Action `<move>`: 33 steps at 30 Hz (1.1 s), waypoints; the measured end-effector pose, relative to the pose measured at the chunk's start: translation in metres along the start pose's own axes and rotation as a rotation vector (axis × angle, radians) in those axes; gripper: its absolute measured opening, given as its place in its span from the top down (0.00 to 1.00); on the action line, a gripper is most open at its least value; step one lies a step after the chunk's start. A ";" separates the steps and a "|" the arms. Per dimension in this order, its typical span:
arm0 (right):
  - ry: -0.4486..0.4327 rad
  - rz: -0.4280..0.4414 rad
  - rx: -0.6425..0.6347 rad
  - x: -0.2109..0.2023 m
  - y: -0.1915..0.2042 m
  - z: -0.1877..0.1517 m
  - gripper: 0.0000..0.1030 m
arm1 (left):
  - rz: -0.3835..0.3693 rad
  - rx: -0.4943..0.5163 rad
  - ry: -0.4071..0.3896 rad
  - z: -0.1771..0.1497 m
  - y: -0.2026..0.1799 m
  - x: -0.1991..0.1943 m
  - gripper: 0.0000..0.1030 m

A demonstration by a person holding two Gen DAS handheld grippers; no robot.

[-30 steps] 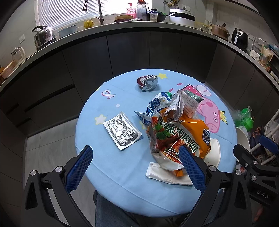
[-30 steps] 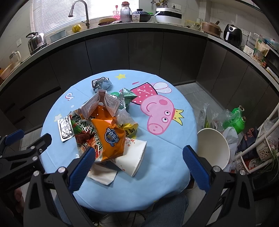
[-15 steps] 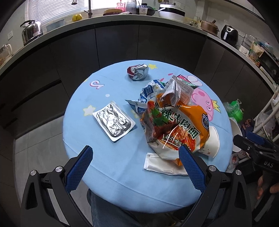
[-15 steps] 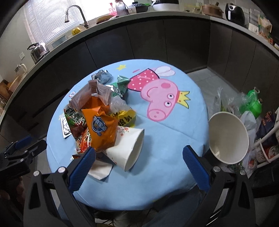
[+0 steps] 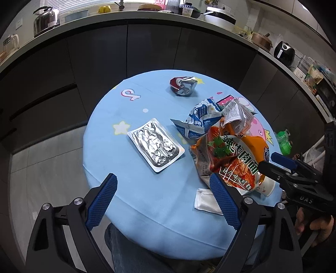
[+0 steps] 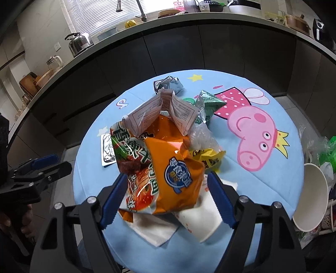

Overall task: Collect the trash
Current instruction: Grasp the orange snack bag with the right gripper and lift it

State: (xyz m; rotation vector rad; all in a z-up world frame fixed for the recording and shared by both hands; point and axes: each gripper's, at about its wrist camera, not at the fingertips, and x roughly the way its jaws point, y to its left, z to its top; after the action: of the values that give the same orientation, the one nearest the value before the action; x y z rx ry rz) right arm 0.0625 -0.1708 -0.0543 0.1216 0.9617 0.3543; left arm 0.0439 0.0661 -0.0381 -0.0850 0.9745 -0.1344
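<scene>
A round table with a blue cartoon cloth (image 5: 147, 199) (image 6: 262, 184) carries a pile of trash. A big orange noodle bag (image 5: 235, 159) (image 6: 168, 166) lies on top, with folded paper (image 6: 166, 111), a blue-white wrapper (image 5: 201, 121), a yellow wrapper (image 6: 208, 159), a green wrapper (image 6: 210, 100) and a paper cup (image 6: 201, 218) around it. A flat foil pouch (image 5: 156, 145) and a crumpled foil wrapper (image 5: 183, 85) lie apart. My left gripper (image 5: 162, 201) is open over the table's near edge. My right gripper (image 6: 166, 199) is open, its fingers either side of the noodle bag.
A white napkin (image 5: 206, 202) (image 6: 153, 229) lies at the near edge. A white paper bucket (image 6: 310, 197) and plastic bags with a green bottle (image 6: 327, 153) stand beside the table on the right. Dark cabinets and a cluttered counter (image 5: 168, 19) curve behind.
My right gripper has come down and in over the pile, so its fingers now flank the noodle bag. My left gripper has shifted left and closer to the table.
</scene>
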 end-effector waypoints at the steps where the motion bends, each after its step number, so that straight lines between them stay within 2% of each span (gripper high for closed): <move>1: 0.005 0.001 0.000 0.004 0.000 0.002 0.25 | -0.005 0.001 0.004 0.000 0.000 0.001 0.17; 4: 0.020 -0.005 0.000 0.011 0.000 0.002 0.28 | -0.024 0.010 0.010 0.001 -0.002 0.002 0.18; 7: 0.028 -0.011 -0.002 0.014 -0.002 0.000 0.29 | -0.086 0.029 -0.006 0.015 -0.013 -0.003 0.22; 11: 0.031 -0.006 0.015 0.016 -0.009 -0.002 0.51 | -0.161 0.120 -0.067 0.047 -0.045 -0.010 0.29; 14: 0.029 0.001 0.022 0.016 -0.012 -0.002 0.51 | -0.189 0.185 -0.067 0.070 -0.067 0.001 0.36; 18: 0.027 0.002 0.022 0.015 -0.013 -0.004 0.50 | -0.194 0.243 0.008 0.094 -0.088 0.038 0.37; 21: 0.019 0.005 0.023 0.013 -0.014 -0.005 0.50 | -0.210 0.254 0.092 0.099 -0.098 0.067 0.36; 25: 0.014 0.008 0.020 0.012 -0.015 -0.005 0.49 | -0.177 0.267 0.137 0.101 -0.104 0.091 0.36; 26: 0.013 0.010 0.021 0.012 -0.015 -0.005 0.48 | -0.180 0.261 0.148 0.102 -0.104 0.094 0.40; 27: 0.010 0.012 0.022 0.012 -0.016 -0.005 0.48 | -0.193 0.249 0.158 0.103 -0.102 0.095 0.53; 28: 0.008 0.013 0.024 0.012 -0.016 -0.005 0.48 | -0.207 0.231 0.171 0.105 -0.100 0.097 0.62; 30: 0.006 0.017 0.027 0.012 -0.017 -0.004 0.47 | -0.228 0.210 0.178 0.108 -0.097 0.096 0.93; 33: 0.008 0.018 0.024 0.012 -0.017 -0.004 0.47 | -0.245 0.189 0.144 0.111 -0.093 0.081 0.96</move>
State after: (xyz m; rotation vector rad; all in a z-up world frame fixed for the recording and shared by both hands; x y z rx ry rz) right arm 0.0695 -0.1829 -0.0701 0.1507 0.9733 0.3606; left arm 0.1736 -0.0366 -0.0302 -0.0203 1.0880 -0.4620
